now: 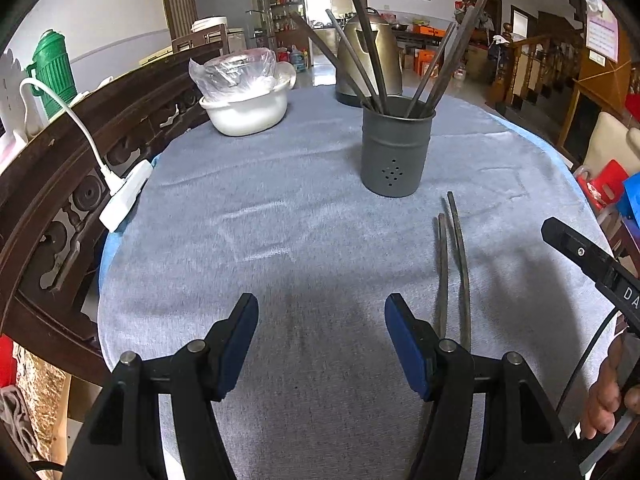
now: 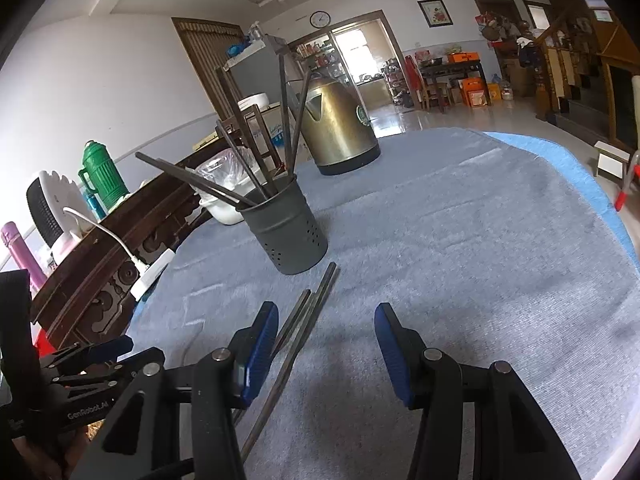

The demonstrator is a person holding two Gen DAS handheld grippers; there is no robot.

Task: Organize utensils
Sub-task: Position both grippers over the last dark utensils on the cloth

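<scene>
Both claws are hovering over the worktop, jaws apart and gripping nothing. The loose chopsticks are lying just right of the left claw and just left of the right claw; the holder is standing beyond.

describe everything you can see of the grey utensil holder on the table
The utensil holder is a dull grey cylinder that looks like metal, slightly narrower at the base, with a small diamond of drain holes low on its side. It stands upright on the grey cloth, open at the top, holding several dark chopsticks that fan outward. Neither gripper touches it. Loose chopsticks lie just in front of it.
</scene>
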